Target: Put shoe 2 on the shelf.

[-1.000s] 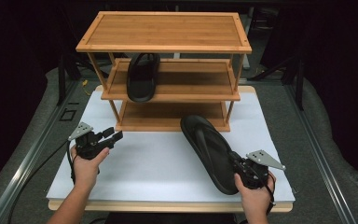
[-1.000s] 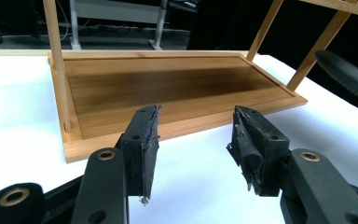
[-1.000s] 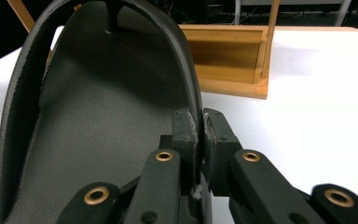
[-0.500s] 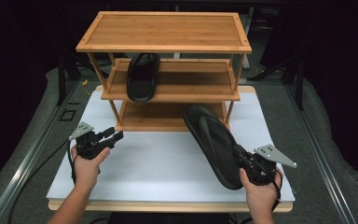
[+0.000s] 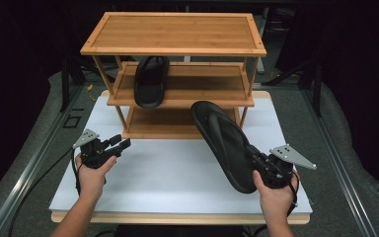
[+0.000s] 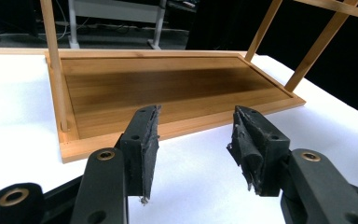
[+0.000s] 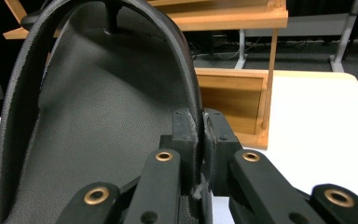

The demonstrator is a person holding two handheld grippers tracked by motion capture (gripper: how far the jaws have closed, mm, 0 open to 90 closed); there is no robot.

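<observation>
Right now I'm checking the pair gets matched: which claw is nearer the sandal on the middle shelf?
Left. The left claw sits open below and slightly left of the shelved sandal; the right claw, shut on the other sandal, is farther, down to the right.

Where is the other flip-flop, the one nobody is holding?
In the high view, the loose flip-flop lies on the left end of the wooden rack's middle shelf, under the top shelf.

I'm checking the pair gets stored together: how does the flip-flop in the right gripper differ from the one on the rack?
The held flip-flop is lifted and tilted in the right gripper, pinched at its edge; the shelved flip-flop lies flat on the rack's middle shelf, untouched. Both are black with thong straps.
</observation>
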